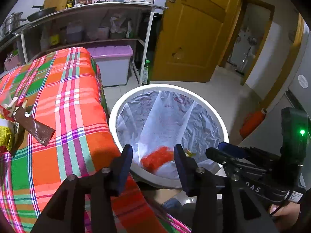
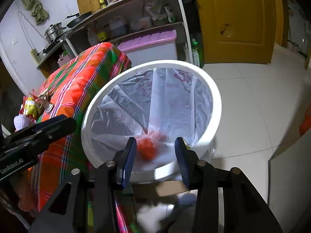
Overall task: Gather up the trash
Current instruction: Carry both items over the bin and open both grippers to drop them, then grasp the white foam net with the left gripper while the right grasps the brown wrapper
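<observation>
A white round bin (image 1: 219, 114) lined with a clear plastic bag stands on the floor beside the table; it also shows in the right wrist view (image 2: 215, 97). A red piece of trash (image 1: 157, 158) lies inside it, also seen in the right wrist view (image 2: 147, 147). My left gripper (image 1: 153, 162) is open and empty over the bin's near rim. My right gripper (image 2: 155, 155) is open and empty above the bin; it shows in the left wrist view (image 1: 219, 151) at the right. A brown wrapper (image 1: 35, 128) and yellow-red snack wrappers (image 1: 4, 130) lie on the plaid tablecloth (image 1: 64, 97).
A shelf rack (image 1: 93, 19) with bottles, pans and a kettle stands behind. A purple-lidded storage box (image 1: 112, 66) and a green bottle (image 1: 146, 71) sit on the floor. A yellow door (image 1: 194, 35) is at the back. An orange object (image 1: 252, 122) lies at right.
</observation>
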`<state>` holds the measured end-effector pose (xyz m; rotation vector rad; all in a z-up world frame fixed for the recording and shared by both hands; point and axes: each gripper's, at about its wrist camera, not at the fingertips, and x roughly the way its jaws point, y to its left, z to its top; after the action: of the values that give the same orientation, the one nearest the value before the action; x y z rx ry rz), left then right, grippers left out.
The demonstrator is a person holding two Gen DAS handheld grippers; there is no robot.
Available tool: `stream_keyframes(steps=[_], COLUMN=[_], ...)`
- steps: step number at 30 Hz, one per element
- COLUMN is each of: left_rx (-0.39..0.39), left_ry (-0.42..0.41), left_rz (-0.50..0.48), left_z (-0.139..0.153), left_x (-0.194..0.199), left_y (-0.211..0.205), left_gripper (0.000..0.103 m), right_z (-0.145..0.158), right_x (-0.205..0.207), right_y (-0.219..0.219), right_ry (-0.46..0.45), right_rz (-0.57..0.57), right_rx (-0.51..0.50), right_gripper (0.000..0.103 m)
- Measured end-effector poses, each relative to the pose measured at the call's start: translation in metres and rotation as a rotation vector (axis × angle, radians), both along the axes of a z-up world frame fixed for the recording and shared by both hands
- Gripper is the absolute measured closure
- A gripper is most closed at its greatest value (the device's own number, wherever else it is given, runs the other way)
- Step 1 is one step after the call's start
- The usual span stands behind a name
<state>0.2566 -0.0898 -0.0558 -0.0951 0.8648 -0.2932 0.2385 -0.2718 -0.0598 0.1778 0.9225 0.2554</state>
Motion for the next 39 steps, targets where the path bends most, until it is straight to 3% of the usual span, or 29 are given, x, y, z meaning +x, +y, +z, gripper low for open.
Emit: stream_keyframes(steps=[10,21,39], left_rx=[-0.053,-0.014,0.022], left_ry=[-0.103,-0.182,-0.203], left_rz=[0.042,0.135,0.343], left_z=[0.027,0.047,0.046], left_x=[-0.035,-0.094,-0.137], left_y=[0.022,0.069,0.163], left_gripper=[0.059,0.059,0.059], right_z=[0.030,0.064,0.065], right_x=[-0.023,-0.062,-0.073], right_y=[0.006,0.051,0.135], right_ry=[-0.078,-0.169,-0.172], right_rz=[0.012,0.117,0.335], right_rx=[0.013,0.025,0.032], right_gripper=[0.061,0.061,0.061])
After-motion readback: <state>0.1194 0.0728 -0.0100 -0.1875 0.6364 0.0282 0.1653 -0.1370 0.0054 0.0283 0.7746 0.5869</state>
